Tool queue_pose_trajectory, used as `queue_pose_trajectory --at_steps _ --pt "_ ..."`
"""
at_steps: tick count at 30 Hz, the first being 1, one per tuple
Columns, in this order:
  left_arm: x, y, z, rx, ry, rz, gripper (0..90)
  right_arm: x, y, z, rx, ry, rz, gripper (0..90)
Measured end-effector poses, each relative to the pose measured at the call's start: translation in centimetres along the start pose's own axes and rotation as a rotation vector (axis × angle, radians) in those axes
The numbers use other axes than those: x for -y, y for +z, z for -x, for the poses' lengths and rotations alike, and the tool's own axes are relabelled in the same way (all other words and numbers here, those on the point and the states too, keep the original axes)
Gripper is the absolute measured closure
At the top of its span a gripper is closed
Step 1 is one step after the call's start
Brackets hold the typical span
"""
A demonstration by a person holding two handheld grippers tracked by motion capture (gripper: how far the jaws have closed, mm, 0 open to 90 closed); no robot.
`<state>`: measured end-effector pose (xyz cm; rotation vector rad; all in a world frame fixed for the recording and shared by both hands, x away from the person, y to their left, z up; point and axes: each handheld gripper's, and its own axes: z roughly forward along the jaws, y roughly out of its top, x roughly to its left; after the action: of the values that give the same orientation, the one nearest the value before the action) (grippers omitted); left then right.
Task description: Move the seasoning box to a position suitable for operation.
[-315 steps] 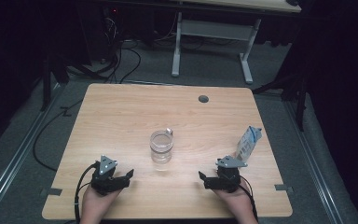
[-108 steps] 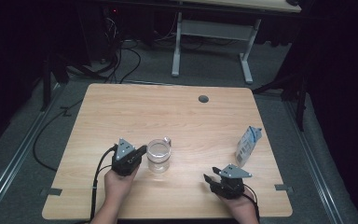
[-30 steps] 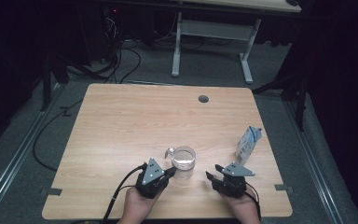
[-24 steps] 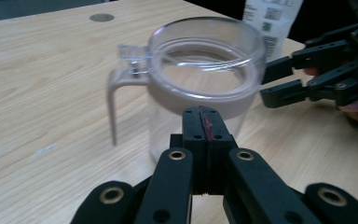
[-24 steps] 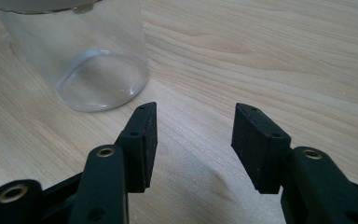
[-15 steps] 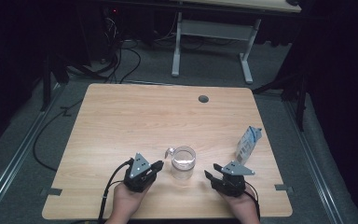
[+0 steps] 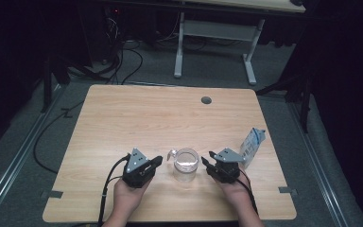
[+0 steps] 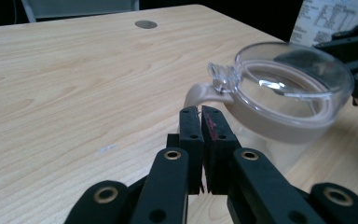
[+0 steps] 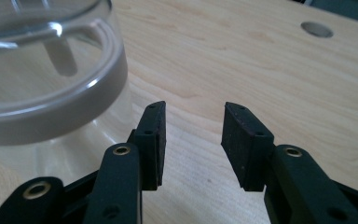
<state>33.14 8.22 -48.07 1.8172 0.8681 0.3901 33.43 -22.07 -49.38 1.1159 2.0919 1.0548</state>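
Glass jar (image 7: pixel 185 165) with clear lid sits near our table's (image 7: pixel 137 113) front edge, between left gripper (image 7: pixel 157 161) and right gripper (image 7: pixel 206 159), pouch (image 7: pixel 252 145) at far right. Left gripper view: our jaws pressed together, empty, just short of the jar. Right gripper view: jaws have just been closing, half apart, nothing between, jar beside them.

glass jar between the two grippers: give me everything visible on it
The glass jar is a clear, round, squat container, upright on the wooden table near its front edge. A clear lid with a beige seal ring sits on top, apparently closed; a clasp tab sticks out toward the left hand-held gripper. It looks empty. The right hand-held gripper is close beside it; neither gripper holds it.
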Motion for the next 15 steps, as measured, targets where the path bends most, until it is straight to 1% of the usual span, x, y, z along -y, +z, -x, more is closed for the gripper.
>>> queue_pose_trajectory --at_steps 1,2,3,4,7,8,10,11,12,15 --pt "0.0 0.0 0.0 0.000 0.000 0.000 88.9 0.0 0.0 0.0 0.000 0.000 0.000 60.6" --pt "-0.1 0.1 0.0 -0.005 -0.001 0.000 88.9 0.0 -0.2 -0.1 -0.002 0.002 0.012 61.2" --pt "-0.2 0.1 -0.1 -0.010 0.001 0.000 89.0 0.2 -0.3 -0.4 -0.015 0.013 0.030 62.4" --pt "-0.5 0.1 -0.3 -0.016 -0.007 0.004 89.8 0.3 -0.4 -0.7 -0.014 -0.020 0.017 62.4" --pt "-0.8 0.0 -0.4 -0.018 -0.014 0.011 89.8 0.6 -0.6 -0.8 -0.020 -0.028 0.009 62.3" --pt "-1.0 0.0 -0.3 -0.027 -0.009 0.012 89.8 0.8 -0.8 -0.5 -0.045 -0.004 0.006 62.7" --pt "-1.2 0.0 -0.3 -0.027 -0.010 0.017 89.9 0.9 -0.8 -0.3 -0.051 -0.001 0.007 63.5" --pt "-1.3 0.1 -0.2 -0.027 -0.013 0.019 89.9 1.1 -1.0 -0.1 -0.052 0.008 0.005 63.5" --pt "-1.7 0.1 -0.1 -0.030 -0.012 0.020 89.9 1.2 -1.0 0.0 -0.054 0.011 0.008 63.8" --pt "-2.0 0.3 0.1 -0.030 -0.008 0.024 90.0 1.3 -1.1 0.1 -0.054 0.017 0.006 64.2"
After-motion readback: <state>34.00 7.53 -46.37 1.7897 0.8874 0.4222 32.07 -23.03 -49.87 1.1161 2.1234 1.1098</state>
